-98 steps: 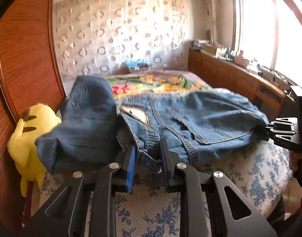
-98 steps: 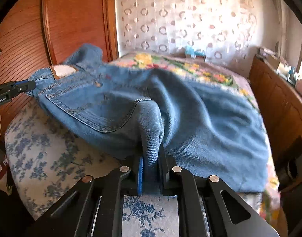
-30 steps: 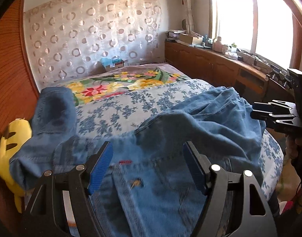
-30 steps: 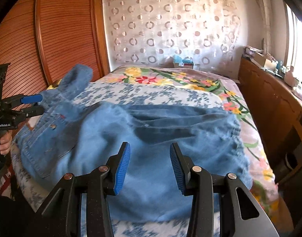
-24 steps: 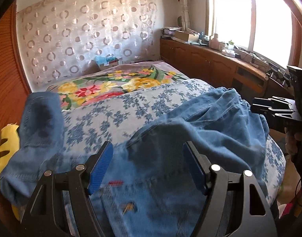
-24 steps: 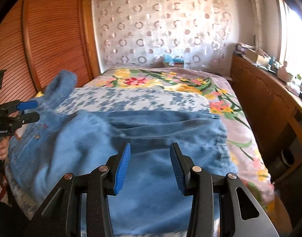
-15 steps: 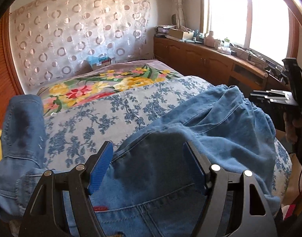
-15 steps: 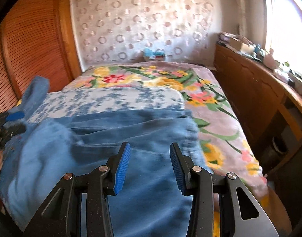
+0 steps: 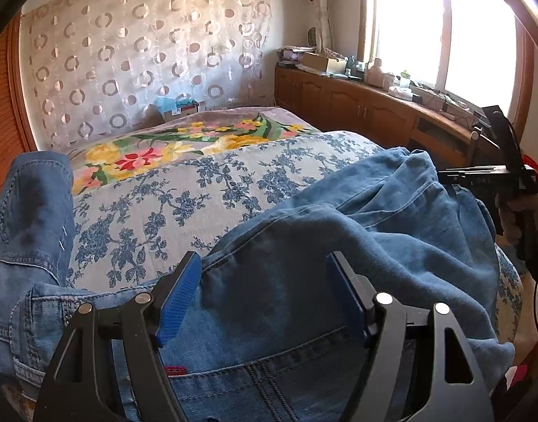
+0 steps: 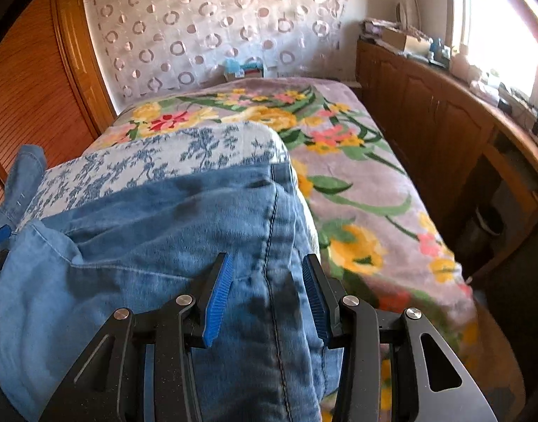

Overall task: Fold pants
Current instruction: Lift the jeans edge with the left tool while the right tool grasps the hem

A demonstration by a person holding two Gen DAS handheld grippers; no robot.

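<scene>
Blue jeans (image 9: pixel 339 246) lie spread across the bed's blue-flowered sheet (image 9: pixel 170 204), waistband and red tag nearest the left wrist camera. One leg end (image 9: pixel 37 204) sticks up at the far left. My left gripper (image 9: pixel 265 281) hovers open over the seat of the jeans with nothing pinched. In the right wrist view the jeans (image 10: pixel 163 246) show a long side seam, and my right gripper (image 10: pixel 265 281) is open just above that seam. The right gripper (image 9: pixel 479 177) also shows at the jeans' far right edge, held by a hand.
A flowered blanket (image 10: pixel 356 183) covers the rest of the bed. Wooden cabinets (image 10: pixel 444 123) with clutter on top run along the right under a window. A slatted wooden wardrobe (image 10: pixel 30 98) stands at the left. A small box (image 9: pixel 179 109) sits by the patterned curtain.
Both grippers, shut on the jeans three seconds ago, now stand open. Over the last second both slid right across the jeans; the right one swung toward the side seam and the bed's right edge.
</scene>
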